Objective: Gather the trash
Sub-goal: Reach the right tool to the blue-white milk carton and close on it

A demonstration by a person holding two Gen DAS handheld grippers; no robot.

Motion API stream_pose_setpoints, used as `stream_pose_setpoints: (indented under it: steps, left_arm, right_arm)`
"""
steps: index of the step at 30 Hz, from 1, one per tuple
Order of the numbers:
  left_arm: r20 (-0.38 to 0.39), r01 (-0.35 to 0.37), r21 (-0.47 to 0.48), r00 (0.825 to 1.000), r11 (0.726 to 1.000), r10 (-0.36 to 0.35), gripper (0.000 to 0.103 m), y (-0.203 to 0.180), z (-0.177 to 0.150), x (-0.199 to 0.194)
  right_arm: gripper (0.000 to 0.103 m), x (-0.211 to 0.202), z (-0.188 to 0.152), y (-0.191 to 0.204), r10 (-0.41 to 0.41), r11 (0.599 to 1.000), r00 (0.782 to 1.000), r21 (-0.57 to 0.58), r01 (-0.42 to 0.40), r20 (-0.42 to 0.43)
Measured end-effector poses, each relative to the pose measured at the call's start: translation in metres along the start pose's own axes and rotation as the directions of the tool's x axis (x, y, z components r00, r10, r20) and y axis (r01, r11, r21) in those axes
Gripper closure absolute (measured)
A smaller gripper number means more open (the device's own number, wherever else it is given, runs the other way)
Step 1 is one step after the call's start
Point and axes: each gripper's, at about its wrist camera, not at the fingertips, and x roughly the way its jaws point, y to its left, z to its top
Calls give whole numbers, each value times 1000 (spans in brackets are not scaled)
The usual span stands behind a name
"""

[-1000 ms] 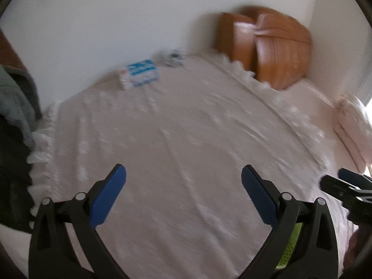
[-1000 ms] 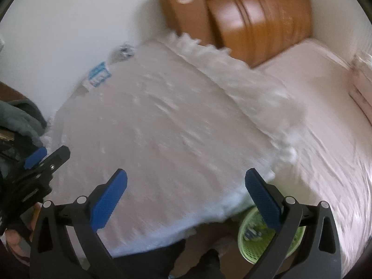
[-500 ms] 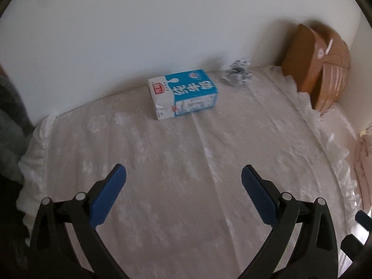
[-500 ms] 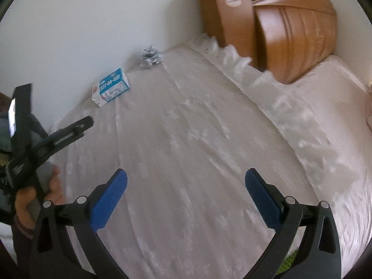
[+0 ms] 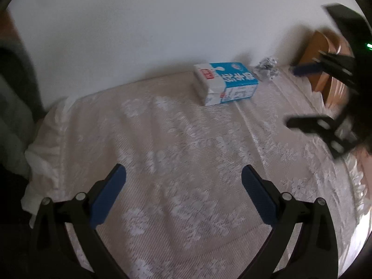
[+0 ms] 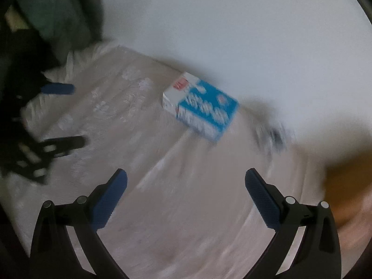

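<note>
Blue-and-white, the carton (image 5: 226, 83) lies on its side in the upper middle of the left wrist view, on the lace cover (image 5: 186, 162) close to the white wall (image 5: 139, 23), with a crumpled wrapper (image 5: 267, 68) just beside it to the right. The left gripper (image 5: 183, 188) hangs at the bottom, jaws spread wide and empty, well short of the carton. A good grasp probably means advancing level and closing across the carton's narrow sides. The right gripper (image 5: 325, 116) crowds the right edge, near the wooden headboard (image 5: 325, 69).

Through the right wrist view, heavily blurred, the carton (image 6: 201, 107) sits above centre and the wrapper (image 6: 272, 134) to its right. The right gripper (image 6: 186, 190) shows spread, empty jaws. The left gripper (image 6: 51, 121) intrudes at mid-left; both aiming at one carton risks a clash.
</note>
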Motion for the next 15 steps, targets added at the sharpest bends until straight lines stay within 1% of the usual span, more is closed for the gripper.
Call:
stream_pose_setpoints:
  steps: [1, 2, 3, 5, 6, 10, 12, 15]
  left_arm:
    - [4, 2, -14, 1000, 1000, -2, 8, 3, -1, -1]
    - [7, 4, -24, 1000, 1000, -3, 8, 6, -3, -2]
    - [11, 0, -37, 1000, 999, 0, 8, 9, -3, -2]
    - [19, -4, -46, 1000, 999, 5, 8, 13, -4, -2]
    - [22, -3, -50, 1000, 999, 5, 8, 15, -4, -1]
    - [24, -1, -67, 1000, 998, 3, 8, 20, -4, 3]
    - [20, -3, -74, 1000, 997, 4, 8, 22, -3, 6]
    - [24, -3, -86, 1000, 996, 5, 8, 24, 0, 7]
  right_arm:
    - [3, 11, 14, 0, -5, 997, 1000, -74, 3, -16]
    - [3, 14, 19, 4, -13, 993, 1000, -115, 9, -28]
    - [3, 29, 33, 7, -49, 975, 997, -219, 35, -59]
    - [3, 38, 41, 10, -78, 955, 994, -291, 54, -72]
    - [4, 49, 51, 12, -111, 926, 990, -370, 73, -85]
    - [5, 66, 73, 9, -109, 894, 988, -446, 50, -108]
    - [5, 79, 83, 10, -123, 870, 985, -491, 47, -124]
    - [5, 93, 92, 7, -124, 863, 981, -505, 34, -146]
